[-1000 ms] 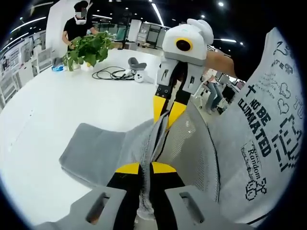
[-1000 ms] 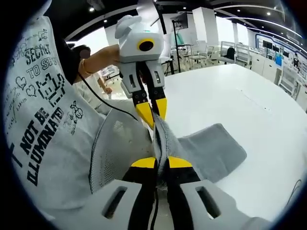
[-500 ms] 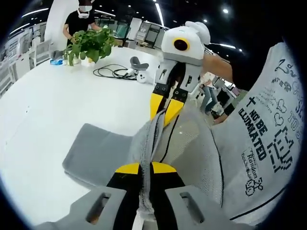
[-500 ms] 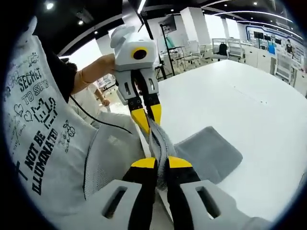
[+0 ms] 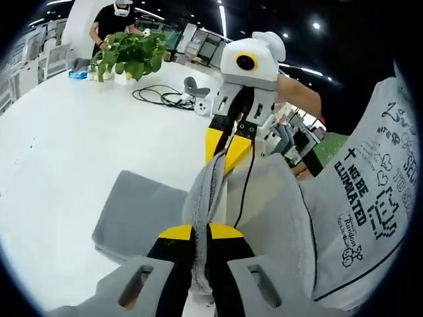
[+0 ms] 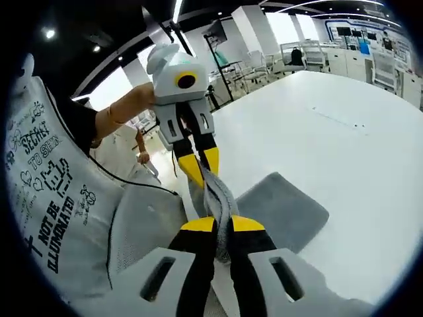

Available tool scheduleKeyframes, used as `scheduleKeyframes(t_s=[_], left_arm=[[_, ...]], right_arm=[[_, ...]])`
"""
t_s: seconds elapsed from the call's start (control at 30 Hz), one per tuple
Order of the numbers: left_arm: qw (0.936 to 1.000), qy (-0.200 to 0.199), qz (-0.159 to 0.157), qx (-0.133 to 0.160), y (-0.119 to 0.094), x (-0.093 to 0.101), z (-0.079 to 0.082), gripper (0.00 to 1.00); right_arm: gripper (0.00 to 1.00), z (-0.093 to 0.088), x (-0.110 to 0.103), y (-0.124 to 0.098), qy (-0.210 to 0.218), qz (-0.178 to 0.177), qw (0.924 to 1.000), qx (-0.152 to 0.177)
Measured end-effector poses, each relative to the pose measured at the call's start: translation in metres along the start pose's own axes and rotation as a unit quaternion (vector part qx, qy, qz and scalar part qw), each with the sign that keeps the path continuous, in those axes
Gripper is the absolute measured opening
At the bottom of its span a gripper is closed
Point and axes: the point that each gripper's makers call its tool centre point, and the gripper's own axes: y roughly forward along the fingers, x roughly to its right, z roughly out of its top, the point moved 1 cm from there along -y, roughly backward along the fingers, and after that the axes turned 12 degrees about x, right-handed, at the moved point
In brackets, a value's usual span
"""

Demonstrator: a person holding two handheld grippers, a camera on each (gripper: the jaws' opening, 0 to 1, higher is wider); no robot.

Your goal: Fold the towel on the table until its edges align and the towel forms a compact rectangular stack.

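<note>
Now towel (image 5: 142, 214) between hand-held gripper (image 5: 201, 232) jaws

In the left gripper view, the towel (image 5: 142, 211) is disappearing behind the left gripper (image 5: 201, 232) at the bottom centre, so its pinched edge is hiding between the yellow tips. The right gripper (image 5: 223, 146) is covering the towel's other held corner. In the right gripper view, the printed shirt (image 6: 56, 198) is running off the left edge, cutting its lettering short.
</note>
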Motion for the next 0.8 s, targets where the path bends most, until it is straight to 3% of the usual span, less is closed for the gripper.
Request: scheduleKeyframes(t_s=[0.17,0.43,0.53,0.6,0.7,0.73,0.8], left_arm=[[0.9999,-0.004,-0.007,-0.011,0.007,-0.016,-0.006,0.07],[0.9995,-0.019,-0.013,-0.022,0.015,-0.035,-0.016,0.06],[0.9994,-0.025,-0.012,-0.023,0.018,-0.041,-0.019,0.06],[0.9992,-0.03,-0.012,-0.023,0.02,-0.044,-0.02,0.06],[0.9991,-0.034,-0.012,-0.023,0.023,-0.048,-0.021,0.06],[0.9991,-0.033,-0.012,-0.024,0.024,-0.049,-0.021,0.06],[0.9991,-0.03,-0.01,-0.028,0.024,-0.051,-0.023,0.06]], right_arm=[[0.06,-0.003,0.015,0.006,0.007,0.001,0.9999,-0.009],[0.15,0.0,0.018,0.008,0.042,0.026,0.9985,0.024],[0.25,-0.007,0.017,0.011,0.032,0.031,0.9989,0.016],[0.3,-0.018,0.017,0.013,0.001,0.038,0.9993,-0.007],[0.24,-0.023,0.022,0.02,-0.021,0.027,0.9994,-0.005],[0.16,-0.022,0.025,0.022,-0.017,0.021,0.9996,0.0],[0.13,-0.019,0.034,0.024,0.001,-0.005,0.9999,0.013]])
